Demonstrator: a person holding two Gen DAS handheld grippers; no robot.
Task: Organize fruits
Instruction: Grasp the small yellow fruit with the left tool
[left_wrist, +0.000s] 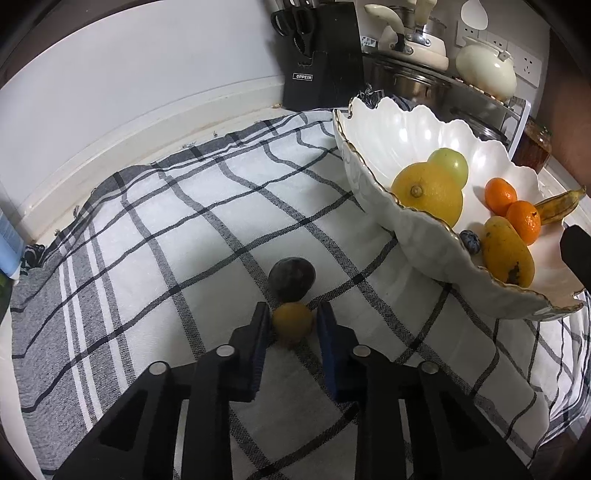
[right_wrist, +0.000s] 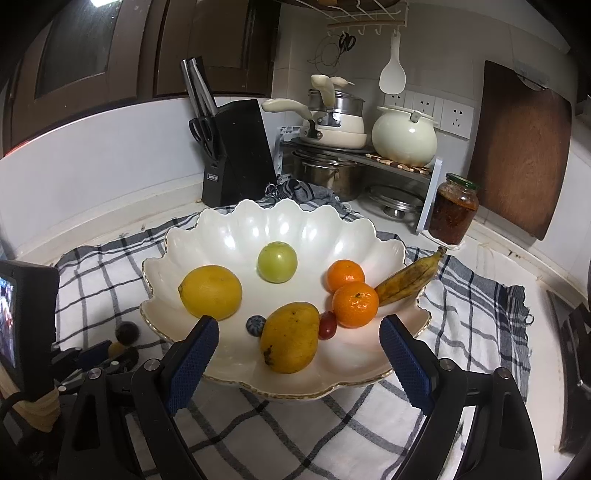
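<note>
The left tool (left_wrist: 291, 320) grips a small yellow fruit (left_wrist: 292, 322) on the checked cloth (left_wrist: 184, 236), a dark plum (left_wrist: 291, 278) just beyond (touching it). The right tool (right_wrist: 299, 334) hangs wide before the bowl (right_wrist: 369, 240).

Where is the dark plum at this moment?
In the left wrist view the dark plum lies on the checked cloth, left of the white bowl and just beyond the small yellow fruit between the left gripper's fingers.
</note>
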